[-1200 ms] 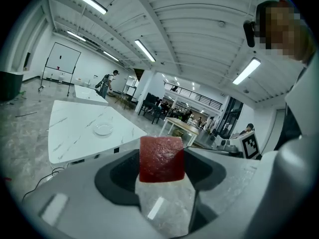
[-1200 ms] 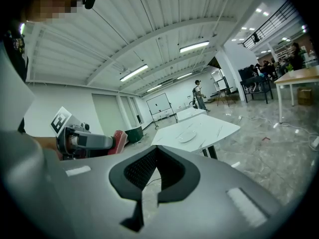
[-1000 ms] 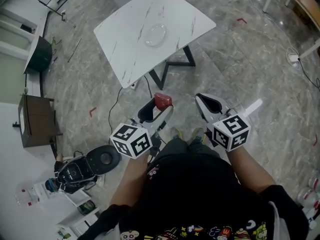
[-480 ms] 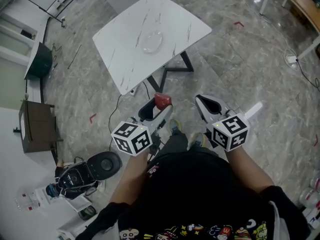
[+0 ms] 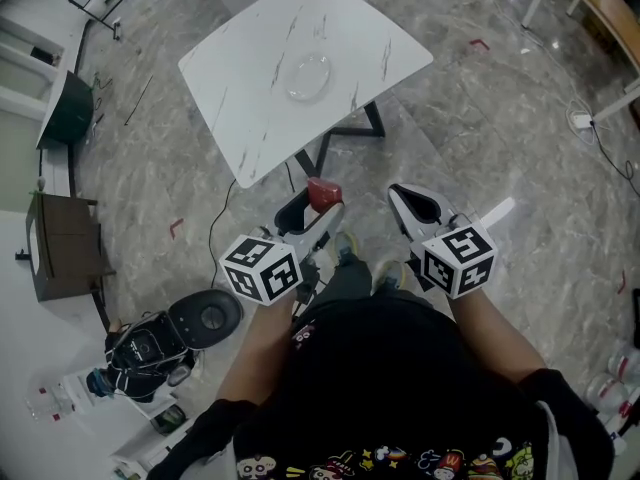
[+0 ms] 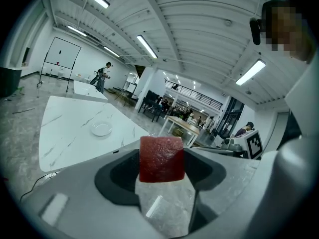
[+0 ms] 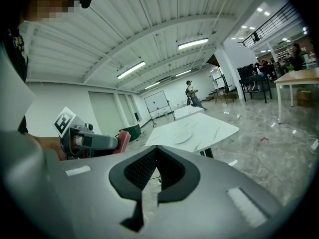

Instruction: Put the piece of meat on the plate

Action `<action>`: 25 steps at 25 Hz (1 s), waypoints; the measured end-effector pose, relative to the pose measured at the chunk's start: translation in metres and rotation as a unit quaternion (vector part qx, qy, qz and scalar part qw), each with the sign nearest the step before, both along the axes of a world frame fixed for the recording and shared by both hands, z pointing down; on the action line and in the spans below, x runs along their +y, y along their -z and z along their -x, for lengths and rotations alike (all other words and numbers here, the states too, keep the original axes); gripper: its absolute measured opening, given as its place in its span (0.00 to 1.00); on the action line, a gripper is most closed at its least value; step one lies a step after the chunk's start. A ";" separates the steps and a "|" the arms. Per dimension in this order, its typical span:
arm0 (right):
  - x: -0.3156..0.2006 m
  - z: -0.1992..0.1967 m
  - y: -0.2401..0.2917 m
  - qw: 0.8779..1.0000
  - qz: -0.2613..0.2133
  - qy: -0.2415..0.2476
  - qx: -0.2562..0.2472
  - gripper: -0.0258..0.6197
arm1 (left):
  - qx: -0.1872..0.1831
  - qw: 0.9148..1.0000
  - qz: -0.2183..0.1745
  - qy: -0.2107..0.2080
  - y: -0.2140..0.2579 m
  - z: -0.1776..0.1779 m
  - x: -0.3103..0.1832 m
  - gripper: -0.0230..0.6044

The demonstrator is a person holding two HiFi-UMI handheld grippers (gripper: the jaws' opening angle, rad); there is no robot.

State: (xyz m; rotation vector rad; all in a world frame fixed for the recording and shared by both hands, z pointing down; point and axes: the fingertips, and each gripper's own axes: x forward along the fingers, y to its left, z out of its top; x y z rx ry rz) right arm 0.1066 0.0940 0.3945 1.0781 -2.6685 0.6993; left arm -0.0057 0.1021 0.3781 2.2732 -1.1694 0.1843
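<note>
table (image 5: 250, 98): smooth marble-look | plate (image 5: 308, 76): clear glass | floor (image 5: 500, 138): glossy stone | meat (image 6: 161, 158): grainy, matt

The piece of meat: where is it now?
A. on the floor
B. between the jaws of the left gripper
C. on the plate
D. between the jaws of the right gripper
B: the left gripper view shows the piece of meat clamped between the jaws of the left gripper, away from the plate on the table.

Head view: overhead, steeply down. Gripper views: low, forward. Shared: table (image 5: 250, 118), plate (image 5: 308, 76).
</note>
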 end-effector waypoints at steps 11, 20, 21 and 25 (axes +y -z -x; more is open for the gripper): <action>-0.050 0.053 0.001 1.000 0.007 -0.019 0.017 0.08 | 0.012 1.000 0.002 -0.015 -0.002 0.054 -0.054 0.66; -0.078 0.083 0.005 0.999 0.008 -0.043 0.033 0.08 | 0.018 0.999 0.003 -0.042 0.000 0.083 -0.092 0.66; -0.080 0.087 0.005 0.998 0.009 -0.046 0.034 0.08 | 0.018 0.999 0.003 -0.046 0.000 0.086 -0.095 0.66; -0.086 0.097 0.004 0.998 0.013 -0.056 0.039 0.08 | 0.019 0.998 0.004 -0.057 -0.001 0.097 -0.107 0.66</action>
